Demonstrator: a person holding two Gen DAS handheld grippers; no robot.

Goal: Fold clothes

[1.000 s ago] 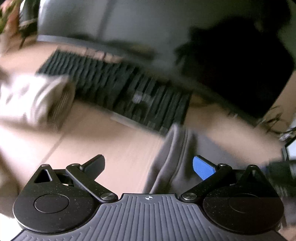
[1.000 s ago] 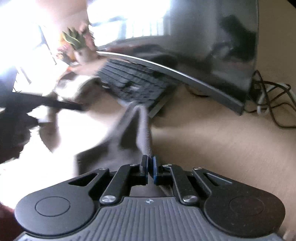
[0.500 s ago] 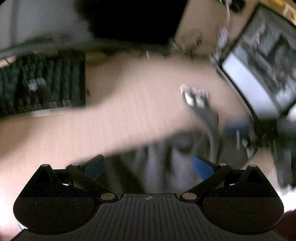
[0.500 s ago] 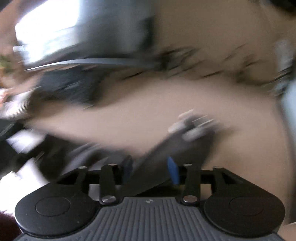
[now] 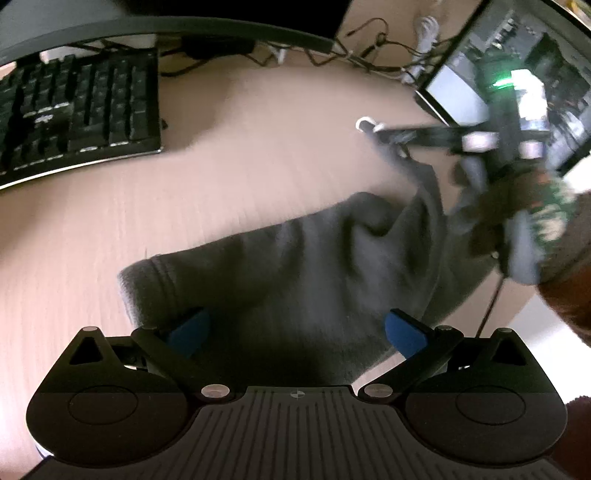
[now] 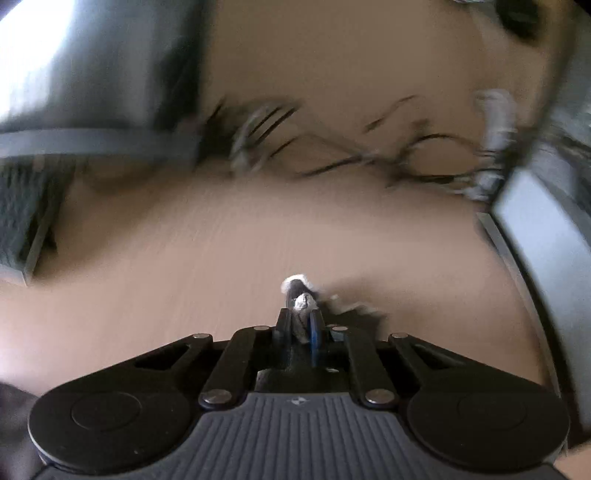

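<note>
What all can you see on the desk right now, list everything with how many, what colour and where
garment: one, grey, on the desk before the left tongs
keyboard: one, black, far left
monitor: one, dark, at the back
cables: several, dark, back of the desk
laptop: one, screen lit, far right
desk: one, light wood
left tongs: open, over the garment
right tongs: shut on a garment corner
gloved hand: one, patterned, holding the right tongs

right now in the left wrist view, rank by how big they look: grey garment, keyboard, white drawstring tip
1. grey garment: fills most of the middle, though it is nearest the camera, which inflates it.
2. keyboard: cut off at the left edge, so its full size is unsure.
3. white drawstring tip: smallest.
</note>
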